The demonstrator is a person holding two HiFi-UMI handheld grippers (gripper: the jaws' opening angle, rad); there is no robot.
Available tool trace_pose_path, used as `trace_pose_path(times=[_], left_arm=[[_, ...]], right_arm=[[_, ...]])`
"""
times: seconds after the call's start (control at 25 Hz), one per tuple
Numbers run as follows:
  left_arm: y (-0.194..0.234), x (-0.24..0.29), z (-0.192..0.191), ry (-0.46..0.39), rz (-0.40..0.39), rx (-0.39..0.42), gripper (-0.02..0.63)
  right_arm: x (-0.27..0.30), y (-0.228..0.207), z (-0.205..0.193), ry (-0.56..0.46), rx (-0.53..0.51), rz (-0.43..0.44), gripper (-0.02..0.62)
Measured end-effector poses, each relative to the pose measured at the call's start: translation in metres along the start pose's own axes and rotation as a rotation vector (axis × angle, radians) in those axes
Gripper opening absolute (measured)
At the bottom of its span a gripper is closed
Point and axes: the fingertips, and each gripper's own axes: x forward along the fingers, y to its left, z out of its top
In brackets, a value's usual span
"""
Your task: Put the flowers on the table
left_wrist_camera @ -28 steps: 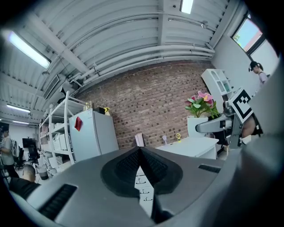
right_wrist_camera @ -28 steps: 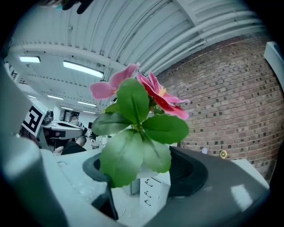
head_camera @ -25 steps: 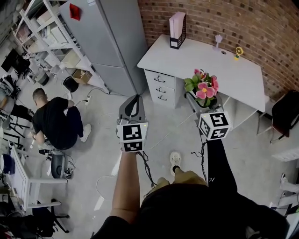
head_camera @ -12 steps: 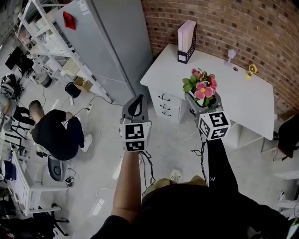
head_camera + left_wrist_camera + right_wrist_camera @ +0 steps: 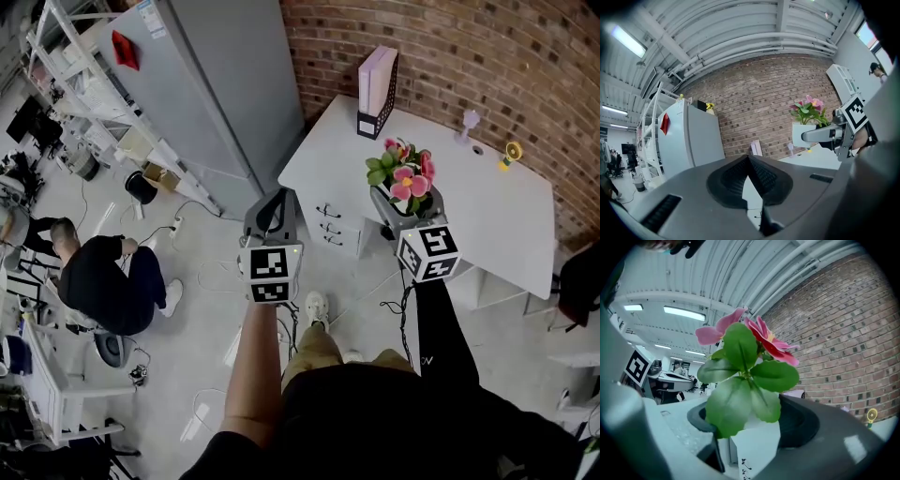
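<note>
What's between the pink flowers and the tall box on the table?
Nothing else. In the head view, only bare white table shows between the flowers and the tall box.

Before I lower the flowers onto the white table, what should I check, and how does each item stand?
1. Grip: right gripper is shut on the white flower pot: ok.
2. Pot upright, with the flowers on top, by the left gripper view: ok.
3. Landing spot: the middle of the table is bare; the file holder stands at a far corner and the small ornaments by the brick wall: ok.
4. Pot above the tabletop rather than short of its edge: cannot tell from the head view.
5. Left gripper shut, empty, apart from the pot: ok.
</note>
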Motion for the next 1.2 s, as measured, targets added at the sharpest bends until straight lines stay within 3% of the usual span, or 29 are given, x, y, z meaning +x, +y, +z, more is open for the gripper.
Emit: trace_pose_path(times=[0.28,0.68,1.2], left_arm=[[0.016,0.082,-0.005,-0.041,-0.056,0.027,0.009],[0.077,0.232,-0.018,-0.053,-0.156,0.033,0.009],[0.121,0.389,-0.076,0.012,-0.286,-0.004,0.009]], right_arm=[[0.064,-0.035,-0.006,-0.044,0.028,-0.032,0.334],[0.214,-0.07,-0.036,-0.015,0.008,-0.069,0.334],[0.375,-0.103,-0.137,0.153,0.026,-0.049,0.334]])
